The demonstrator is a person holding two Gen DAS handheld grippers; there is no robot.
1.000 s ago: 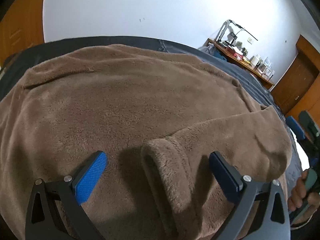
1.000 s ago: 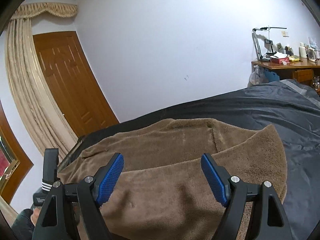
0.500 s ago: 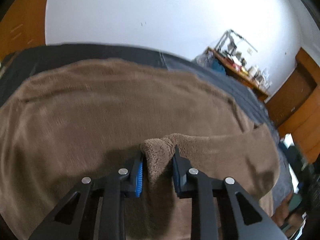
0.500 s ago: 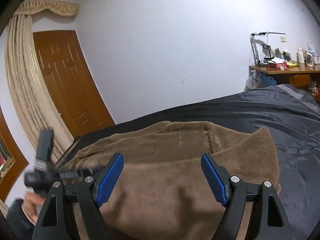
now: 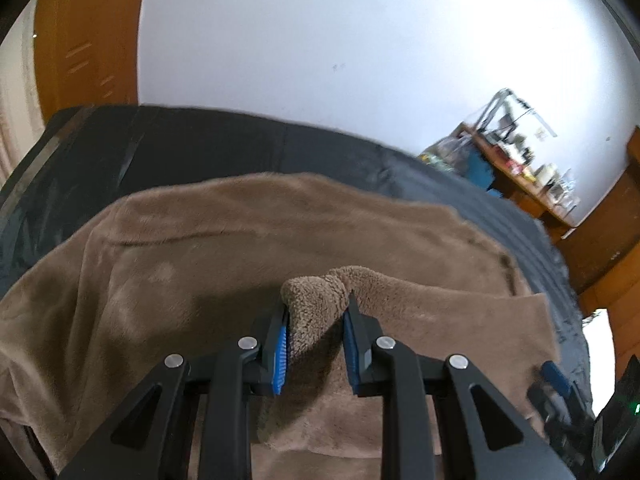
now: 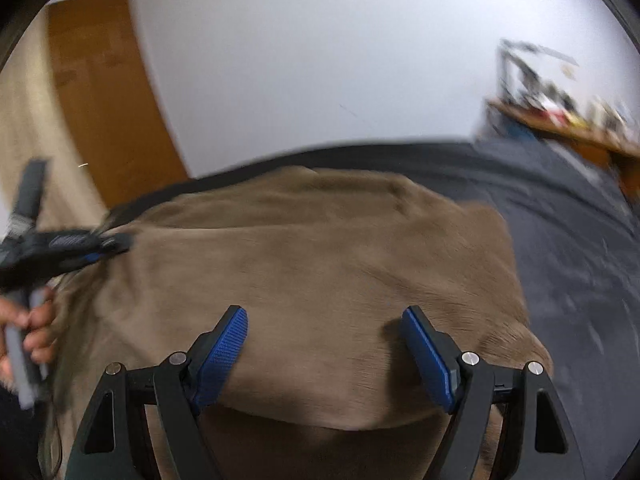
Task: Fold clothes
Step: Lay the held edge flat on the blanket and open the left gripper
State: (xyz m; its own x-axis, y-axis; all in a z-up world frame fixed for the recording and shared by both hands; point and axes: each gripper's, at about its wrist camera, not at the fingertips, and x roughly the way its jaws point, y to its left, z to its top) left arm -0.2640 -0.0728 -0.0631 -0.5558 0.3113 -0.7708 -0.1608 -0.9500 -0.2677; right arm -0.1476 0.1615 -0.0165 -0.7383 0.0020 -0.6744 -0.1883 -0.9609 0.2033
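Motion blurs the desk (image 6: 568,120); the fleece garment (image 6: 320,260) runs off the bottom edge.

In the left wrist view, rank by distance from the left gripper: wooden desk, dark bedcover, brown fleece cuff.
1. Brown fleece cuff, pinched in the left gripper.
2. Dark bedcover, beyond the fleece garment.
3. Wooden desk, far right against the wall.

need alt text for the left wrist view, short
The left claw is shut on a raised fold of a fuzzy brown garment spread over a dark bed cover. Behind are a white wall, a wooden door and a cluttered desk at right.
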